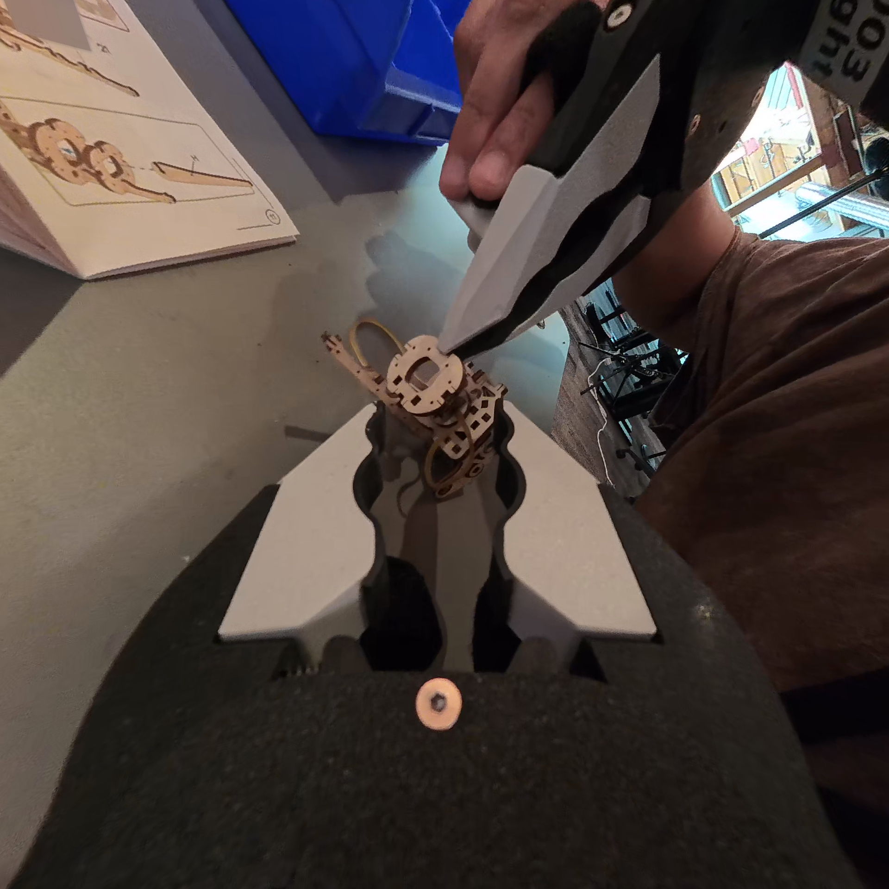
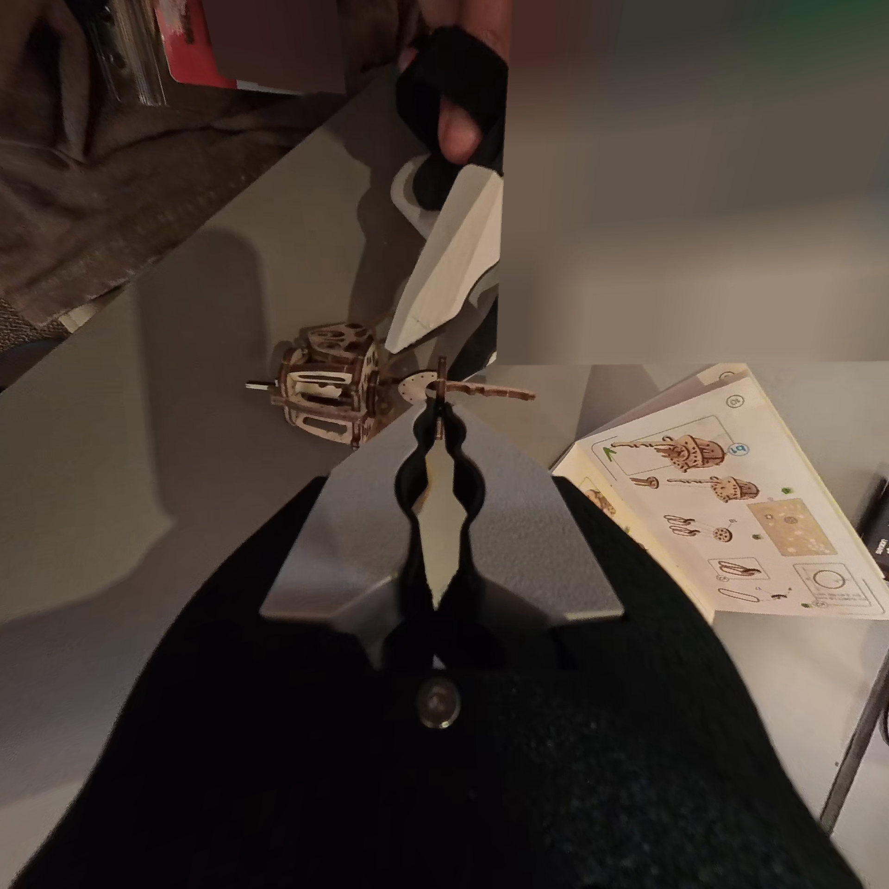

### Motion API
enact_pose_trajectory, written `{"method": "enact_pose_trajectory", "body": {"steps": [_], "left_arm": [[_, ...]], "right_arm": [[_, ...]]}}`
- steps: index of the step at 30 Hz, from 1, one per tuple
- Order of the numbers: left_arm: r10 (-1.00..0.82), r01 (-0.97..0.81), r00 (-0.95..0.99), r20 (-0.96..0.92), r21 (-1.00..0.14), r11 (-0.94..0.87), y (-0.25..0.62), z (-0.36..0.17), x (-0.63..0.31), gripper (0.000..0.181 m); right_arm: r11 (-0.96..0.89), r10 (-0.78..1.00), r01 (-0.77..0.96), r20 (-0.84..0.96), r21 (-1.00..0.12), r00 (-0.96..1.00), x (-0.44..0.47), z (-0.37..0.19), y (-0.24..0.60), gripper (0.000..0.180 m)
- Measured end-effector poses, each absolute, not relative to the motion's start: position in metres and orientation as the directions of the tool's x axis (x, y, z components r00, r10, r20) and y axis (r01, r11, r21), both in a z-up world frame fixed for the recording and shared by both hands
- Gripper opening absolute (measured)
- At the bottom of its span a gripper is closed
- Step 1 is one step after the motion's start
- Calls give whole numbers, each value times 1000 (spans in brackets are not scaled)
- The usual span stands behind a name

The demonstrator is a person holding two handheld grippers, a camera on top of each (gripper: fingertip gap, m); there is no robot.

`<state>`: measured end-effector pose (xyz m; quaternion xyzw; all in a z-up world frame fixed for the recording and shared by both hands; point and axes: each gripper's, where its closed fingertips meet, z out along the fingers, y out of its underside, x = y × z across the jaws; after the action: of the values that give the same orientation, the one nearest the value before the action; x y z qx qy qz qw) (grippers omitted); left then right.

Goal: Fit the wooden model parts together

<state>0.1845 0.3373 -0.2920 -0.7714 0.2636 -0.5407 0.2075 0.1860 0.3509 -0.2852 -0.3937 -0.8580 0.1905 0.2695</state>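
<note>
In the left wrist view my left gripper [image 1: 438,413] is shut on the wooden model body [image 1: 462,433], a small laser-cut drum with a yellow rubber band [image 1: 373,336] looped through it. A round wooden disc [image 1: 423,380] sits at the model's top, and a toothed wooden stick [image 1: 346,358] pokes out to the upper left. My right gripper [image 1: 450,346] comes down from the upper right and is shut on the disc's rim. In the right wrist view, my right gripper [image 2: 437,409] pinches the disc [image 2: 438,392] edge-on, beside the model body [image 2: 327,389] and the stick [image 2: 495,393].
An open instruction booklet [image 1: 120,144] lies at the left of the grey table [image 1: 120,433] and shows in the right wrist view [image 2: 697,505]. A blue bin [image 1: 346,62] stands behind. A person in a brown shirt [image 1: 769,433] is at the right, past the table's edge.
</note>
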Motion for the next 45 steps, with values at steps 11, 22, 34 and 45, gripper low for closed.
{"method": "enact_pose_trajectory", "body": {"steps": [11,22,34,45], "left_arm": [[-625,-175,268,733,-601,-780,338,-291,185,41],[-619,-171,275,735,-596,-784,341,-292,187,42],[-615,-150,272,740,-599,-787,343,-290,186,42],[-608,-156,263,749,-589,-793,342,-290,188,43]], "right_arm": [[586,803,589,299,-556,-516,188,-288,352,2],[509,855,627,269,-590,-443,189,-290,353,2],[463,881,586,270,-666,-389,189,-290,353,2],[358,920,458,224,-814,-321,185,-287,349,2]]}}
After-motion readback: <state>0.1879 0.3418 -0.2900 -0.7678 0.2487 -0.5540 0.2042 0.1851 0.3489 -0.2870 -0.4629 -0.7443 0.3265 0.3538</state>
